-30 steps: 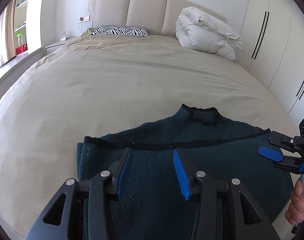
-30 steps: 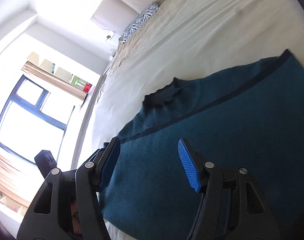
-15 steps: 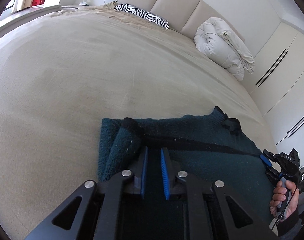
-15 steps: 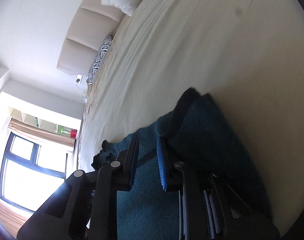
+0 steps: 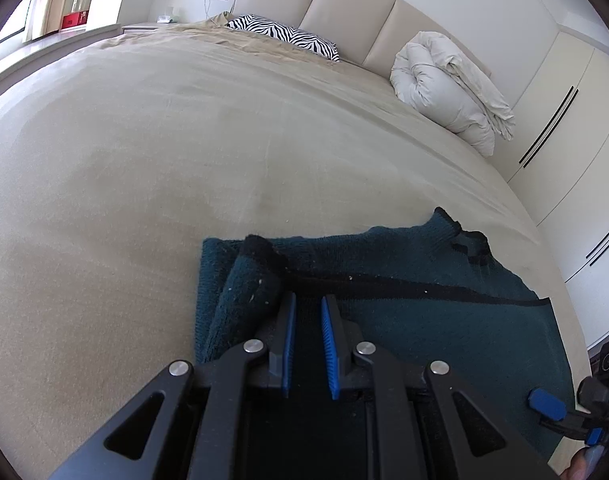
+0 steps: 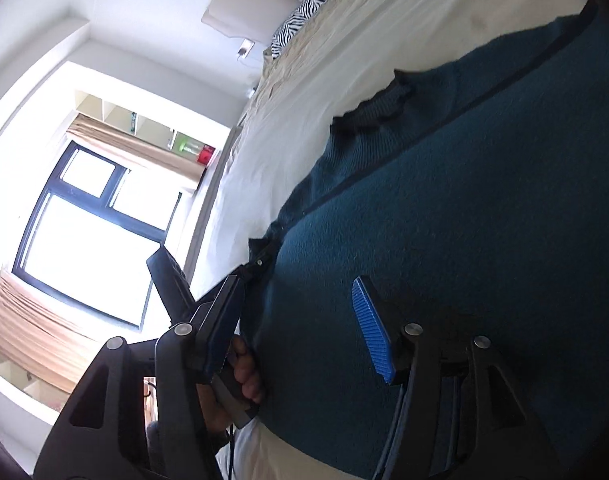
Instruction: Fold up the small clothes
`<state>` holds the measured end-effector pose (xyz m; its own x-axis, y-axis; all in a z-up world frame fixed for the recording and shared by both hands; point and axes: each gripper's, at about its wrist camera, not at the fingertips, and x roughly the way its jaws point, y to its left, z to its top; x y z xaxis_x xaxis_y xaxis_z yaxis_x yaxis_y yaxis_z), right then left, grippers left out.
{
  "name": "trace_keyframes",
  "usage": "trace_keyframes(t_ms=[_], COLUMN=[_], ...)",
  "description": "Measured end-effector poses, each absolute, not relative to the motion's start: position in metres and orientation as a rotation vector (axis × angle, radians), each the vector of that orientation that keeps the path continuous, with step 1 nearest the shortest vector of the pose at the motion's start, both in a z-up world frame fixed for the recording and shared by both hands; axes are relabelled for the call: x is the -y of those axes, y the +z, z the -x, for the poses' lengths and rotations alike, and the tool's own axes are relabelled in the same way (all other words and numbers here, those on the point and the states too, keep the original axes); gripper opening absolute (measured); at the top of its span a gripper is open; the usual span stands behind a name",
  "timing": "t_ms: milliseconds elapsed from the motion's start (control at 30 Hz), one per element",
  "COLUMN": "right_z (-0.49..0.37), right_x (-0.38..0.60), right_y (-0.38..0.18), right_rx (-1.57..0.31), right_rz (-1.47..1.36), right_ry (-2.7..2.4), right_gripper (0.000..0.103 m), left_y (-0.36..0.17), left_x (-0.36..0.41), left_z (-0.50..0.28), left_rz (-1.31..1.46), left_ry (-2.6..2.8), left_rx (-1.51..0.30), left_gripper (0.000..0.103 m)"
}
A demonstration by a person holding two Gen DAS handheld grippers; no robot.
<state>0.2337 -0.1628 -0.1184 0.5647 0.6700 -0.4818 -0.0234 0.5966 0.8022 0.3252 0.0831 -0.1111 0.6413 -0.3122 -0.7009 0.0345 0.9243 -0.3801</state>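
My left hand-held gripper (image 5: 307, 312) pinches the sweater (image 5: 404, 300) fold on the bed (image 5: 144, 140); right hand-held gripper (image 6: 300, 316) spread wide.

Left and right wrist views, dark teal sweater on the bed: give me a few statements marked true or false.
1. The left tongs are nearly closed, pinching the dark teal sweater. True.
2. The right tongs are clamped shut. False: their jaws stand wide apart above the sweater.
3. A zebra-print pillow lies by the headboard. True.
4. The rolled white duvet sits on the sweater. False: it rests far off, near the headboard.
5. The sweater's left edge is bunched up. True.
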Motion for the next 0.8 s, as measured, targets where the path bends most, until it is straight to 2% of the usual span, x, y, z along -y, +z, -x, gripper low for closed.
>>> trace_keyframes(t_ms=[133, 233, 267, 333, 400, 467, 567, 700, 733, 767, 800], right_z=[-0.228, -0.223, -0.219, -0.207, -0.198, -0.186, -0.161, -0.125, -0.105, -0.095, -0.083], right_x=[0.186, 0.247, 0.27, 0.314, 0.347, 0.369, 0.403, 0.395, 0.399, 0.393, 0.389], right_y=[-0.139, -0.143, -0.145, -0.149, -0.152, -0.145, -0.147, -0.127, -0.119, -0.114, -0.108], right_rx=[-0.859, -0.764, -0.731, -0.677, -0.644, -0.635, -0.613, -0.602, -0.604, -0.604, -0.594], right_rz=[-0.914, -1.018, -1.059, -1.101, -1.13, -1.066, -1.14, -1.069, -1.058, -1.051, -1.042], right_ry=[0.446, 0.352, 0.31, 0.191, 0.121, -0.035, -0.139, -0.141, -0.125, -0.109, -0.099], right_gripper=[0.042, 0.039, 0.033, 0.03, 0.021, 0.024, 0.024, 0.029, 0.038, 0.056, 0.062], left_y=[-0.112, -0.113, -0.114, -0.114, -0.115, -0.116, -0.116, -0.113, -0.111, -0.107, -0.102], left_x=[-0.086, -0.089, -0.09, -0.093, -0.094, -0.095, -0.094, -0.097, -0.099, -0.103, -0.106], left_z=[-0.324, -0.325, -0.325, -0.325, -0.324, -0.323, -0.323, -0.325, -0.325, -0.324, -0.321], left_rz=[0.37, 0.389, 0.394, 0.399, 0.4, 0.401, 0.396, 0.413, 0.435, 0.456, 0.463], left_ry=[-0.214, -0.225, -0.228, -0.232, -0.234, -0.234, -0.232, -0.243, -0.261, -0.276, -0.274], left_rx=[-0.851, -0.846, -0.845, -0.844, -0.841, -0.84, -0.838, -0.851, -0.861, -0.877, -0.892], left_gripper=[0.017, 0.017, 0.017, 0.017, 0.017, 0.017, 0.017, 0.016, 0.017, 0.022, 0.025])
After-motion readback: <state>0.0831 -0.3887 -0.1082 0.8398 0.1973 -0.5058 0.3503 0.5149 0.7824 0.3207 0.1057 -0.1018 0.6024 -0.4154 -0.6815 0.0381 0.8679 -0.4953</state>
